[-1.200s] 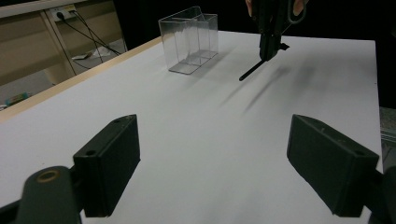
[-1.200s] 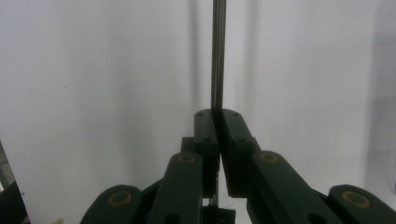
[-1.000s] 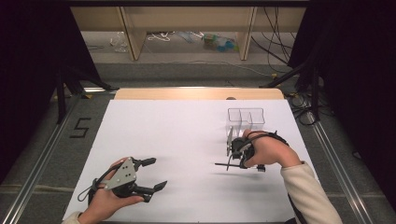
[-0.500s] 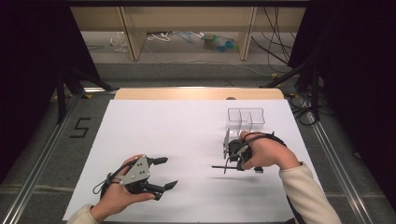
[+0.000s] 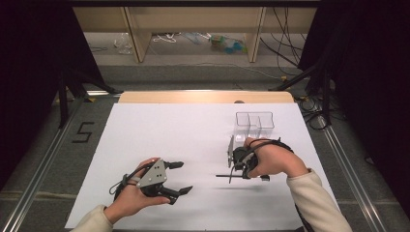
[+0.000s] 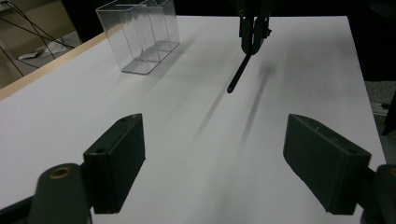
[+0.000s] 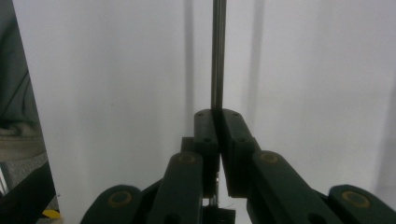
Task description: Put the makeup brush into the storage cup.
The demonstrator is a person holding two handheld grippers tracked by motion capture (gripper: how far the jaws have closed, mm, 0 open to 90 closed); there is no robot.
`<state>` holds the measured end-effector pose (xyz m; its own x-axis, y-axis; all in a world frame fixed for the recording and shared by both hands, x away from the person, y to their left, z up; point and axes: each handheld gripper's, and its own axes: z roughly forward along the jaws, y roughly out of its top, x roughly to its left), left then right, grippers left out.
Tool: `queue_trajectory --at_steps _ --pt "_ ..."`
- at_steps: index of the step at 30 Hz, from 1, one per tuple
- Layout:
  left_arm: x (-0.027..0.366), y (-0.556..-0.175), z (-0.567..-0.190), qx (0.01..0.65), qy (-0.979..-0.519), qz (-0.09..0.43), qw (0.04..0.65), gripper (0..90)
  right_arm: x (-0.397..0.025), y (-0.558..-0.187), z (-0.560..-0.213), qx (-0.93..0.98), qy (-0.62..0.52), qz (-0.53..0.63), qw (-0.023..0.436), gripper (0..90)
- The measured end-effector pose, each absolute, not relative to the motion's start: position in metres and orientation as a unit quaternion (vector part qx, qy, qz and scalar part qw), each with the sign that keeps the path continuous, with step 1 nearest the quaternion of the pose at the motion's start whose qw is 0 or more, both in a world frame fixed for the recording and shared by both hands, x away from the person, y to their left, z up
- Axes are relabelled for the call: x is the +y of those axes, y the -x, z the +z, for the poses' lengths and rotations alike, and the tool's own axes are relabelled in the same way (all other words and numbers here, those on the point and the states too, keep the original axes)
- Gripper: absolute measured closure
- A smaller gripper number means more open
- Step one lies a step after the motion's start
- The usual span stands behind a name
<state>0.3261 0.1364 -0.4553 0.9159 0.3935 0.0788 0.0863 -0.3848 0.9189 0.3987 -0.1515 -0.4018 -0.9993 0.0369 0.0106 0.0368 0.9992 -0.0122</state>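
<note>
Covering most of the table, a white sheet [image 5: 193,145], with a wooden edge along its far side and grey floor, metal rails and a marked "5" at left of the high view. Beyond, dark curtains, shelving legs and loose cables at the top of frame.

Standing right of centre, just beyond the right hand: a clear divided box [image 5: 255,123]. Hard to tell how many compartments, the walls being transparent.

Pinched in the right gripper [image 5: 231,166], jaws pressed together on it: a thin dark rod [image 5: 227,176], held above the sheet and pointing toward frame left, far end cut off at the top of the right gripper view. Partly hidden by the hand, the gripper body.

Spread wide at lower left, holding nothing: the left gripper [image 5: 180,178].

Compared with half a second ago, shifted slightly rightward, the left gripper; barely changed, rod and right gripper.
</note>
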Motion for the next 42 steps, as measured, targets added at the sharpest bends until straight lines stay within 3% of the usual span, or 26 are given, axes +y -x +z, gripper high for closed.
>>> queue_trajectory --at_steps 42 --pt "0.081 -0.333 -0.468 0.084 -0.845 0.110 0.516 25.6 -0.122 -0.379 -0.398 -1.000 -0.025 0.003 0.011 86.2"
